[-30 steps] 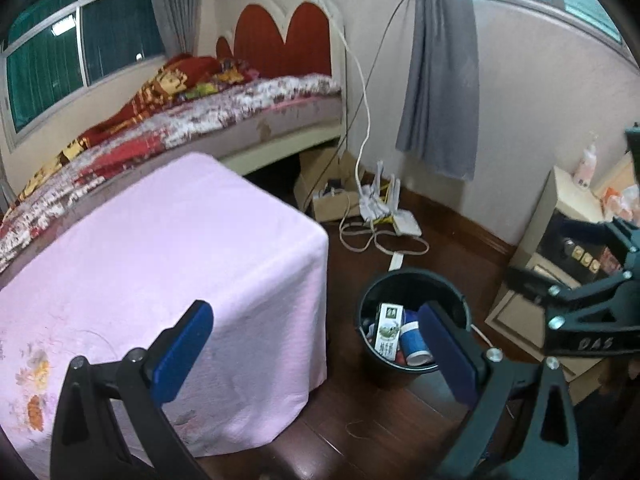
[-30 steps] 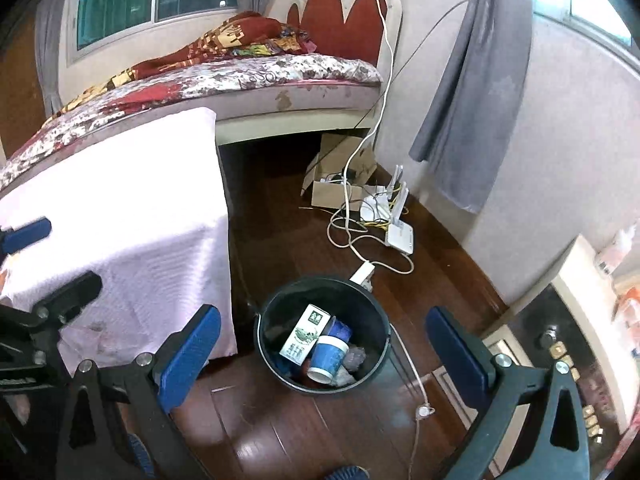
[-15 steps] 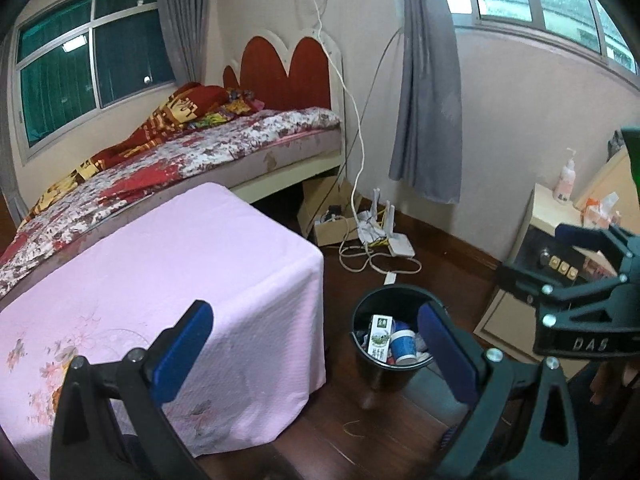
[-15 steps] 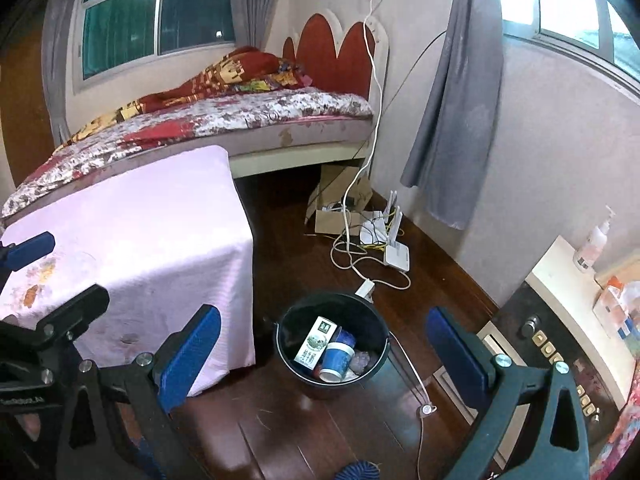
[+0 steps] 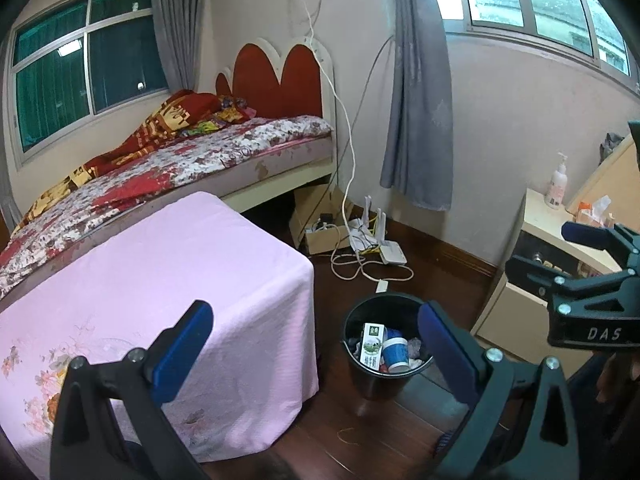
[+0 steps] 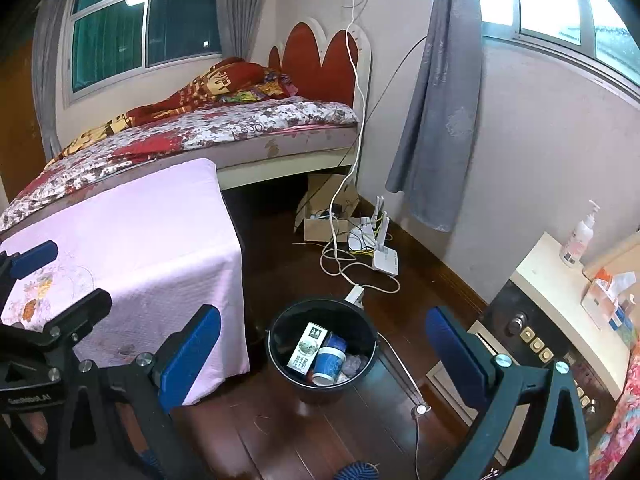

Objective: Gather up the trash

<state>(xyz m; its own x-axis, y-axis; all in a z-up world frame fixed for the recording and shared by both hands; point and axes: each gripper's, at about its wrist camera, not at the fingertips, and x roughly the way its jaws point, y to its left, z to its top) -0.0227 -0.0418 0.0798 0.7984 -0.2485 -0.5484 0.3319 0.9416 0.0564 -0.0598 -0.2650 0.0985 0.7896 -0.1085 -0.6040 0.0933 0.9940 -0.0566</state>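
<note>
Both wrist views above bin (image 5: pixel 384 344)

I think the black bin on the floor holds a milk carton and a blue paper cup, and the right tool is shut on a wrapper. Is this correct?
Not quite. The right tool is open and holds nothing, as the right wrist view shows. The rest stands: the black bin on the floor holds a milk carton and a blue paper cup.

We cannot read the print on the green-and-white milk carton (image 6: pixel 306 347) in the black plastic bin (image 6: pixel 280 344). Its lower end sits buried among other trash. The bin's right rim is hidden behind a blue finger pad (image 5: pixel 444 350) in the left wrist view.
</note>
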